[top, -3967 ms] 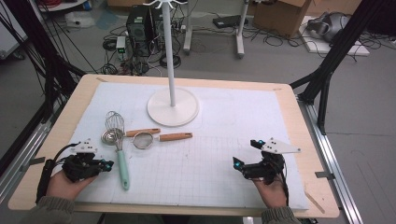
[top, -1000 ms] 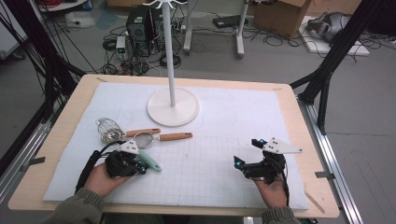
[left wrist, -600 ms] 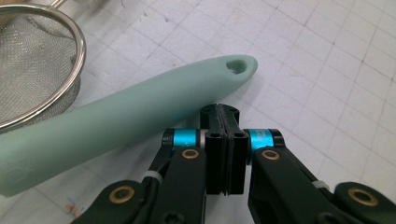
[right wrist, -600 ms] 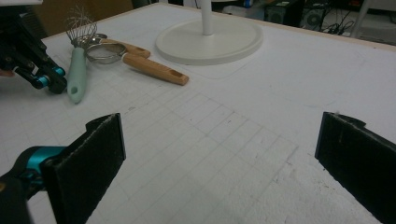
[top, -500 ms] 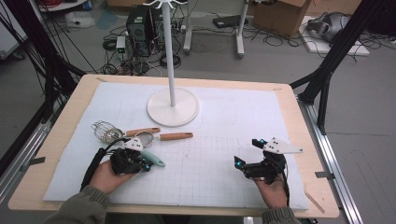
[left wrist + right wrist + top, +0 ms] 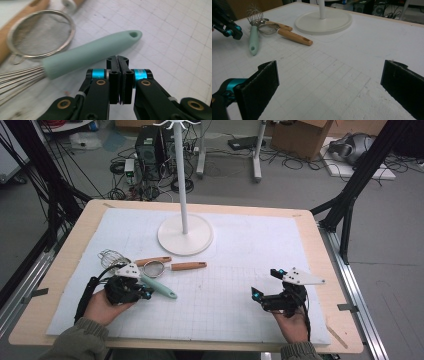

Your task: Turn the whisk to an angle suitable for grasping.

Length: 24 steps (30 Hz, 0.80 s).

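Observation:
A whisk lies at the mat's left, its mint handle [image 6: 159, 288] slanting toward the front right and its wire head [image 6: 111, 256] toward the back left. My left gripper [image 6: 148, 294] is low over the mat, shut with nothing between its jaws. In the left gripper view its tips [image 6: 117, 58] sit at the near side of the mint handle [image 6: 90, 53]; I cannot tell whether they touch it. My right gripper [image 6: 265, 282] rests at the front right, and its jaws [image 6: 332, 72] stand wide open over bare mat. It also sees the left gripper [image 6: 229, 28] far off.
A small mesh strainer [image 6: 154, 268] with a wooden handle [image 6: 188, 266] lies just behind the whisk, beside a second wooden handle [image 6: 153, 260]. A white stand with a round base [image 6: 185, 235] and a thin pole rises at the back centre. The gridded mat [image 6: 225, 285] covers the wooden table.
My left gripper came in from the table's left edge to the whisk. The whisk has swung: handle end to the right, wire head to the left. The right gripper stayed put.

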### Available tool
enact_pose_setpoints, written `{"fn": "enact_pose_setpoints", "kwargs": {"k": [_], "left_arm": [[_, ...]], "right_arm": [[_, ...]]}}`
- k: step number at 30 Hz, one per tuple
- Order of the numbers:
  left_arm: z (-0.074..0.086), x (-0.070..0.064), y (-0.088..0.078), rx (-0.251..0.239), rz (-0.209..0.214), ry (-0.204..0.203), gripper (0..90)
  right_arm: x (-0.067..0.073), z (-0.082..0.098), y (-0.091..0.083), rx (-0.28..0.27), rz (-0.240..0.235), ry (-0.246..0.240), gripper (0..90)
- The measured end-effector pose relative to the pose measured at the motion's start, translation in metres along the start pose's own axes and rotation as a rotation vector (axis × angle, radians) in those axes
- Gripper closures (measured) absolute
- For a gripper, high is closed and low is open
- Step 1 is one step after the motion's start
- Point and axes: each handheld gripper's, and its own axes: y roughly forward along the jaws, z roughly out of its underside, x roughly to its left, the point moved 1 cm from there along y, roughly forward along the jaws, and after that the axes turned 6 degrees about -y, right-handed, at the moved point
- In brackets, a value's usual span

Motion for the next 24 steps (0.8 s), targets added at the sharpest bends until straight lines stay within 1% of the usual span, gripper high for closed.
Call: {"fn": "enact_pose_setpoints", "kwargs": {"k": [2, 6, 8, 9, 12, 15, 17, 19, 24], "left_arm": [[-0.002, 0.006, -0.005, -0.01, -0.004, -0.012, 87.7], [-0.008, 0.013, -0.015, -0.043, -0.028, -0.015, 87.8], [-0.012, 0.017, -0.017, -0.057, -0.037, -0.021, 87.8], [-0.014, 0.02, -0.017, -0.056, -0.043, -0.021, 87.8], [-0.016, 0.028, -0.018, -0.065, -0.054, -0.031, 88.0], [-0.016, 0.033, -0.016, -0.065, -0.069, -0.033, 88.0], [-0.016, 0.037, -0.016, -0.069, -0.078, -0.034, 88.0], [-0.016, 0.039, -0.015, -0.076, -0.081, -0.045, 88.1], [-0.016, 0.044, -0.01, -0.058, -0.104, -0.049, 88.1]], "right_arm": [[0.001, 0.0, 0.0, 0.004, -0.001, 0.007, 0.2], [0.0, 0.0, 0.001, 0.001, -0.001, -0.003, 0.2], [0.0, 0.0, 0.001, 0.002, -0.001, 0.001, 0.2], [0.0, 0.0, 0.001, 0.002, -0.001, 0.001, 0.2], [0.001, 0.0, 0.001, 0.004, 0.0, 0.006, 0.2], [0.0, 0.001, 0.0, 0.001, -0.001, 0.001, 0.2], [0.0, 0.001, 0.0, 0.004, 0.001, 0.007, 0.2], [0.001, 0.001, 0.0, 0.005, 0.0, 0.008, 0.2], [0.001, 0.0, 0.001, 0.001, -0.003, -0.001, 0.2]]}}
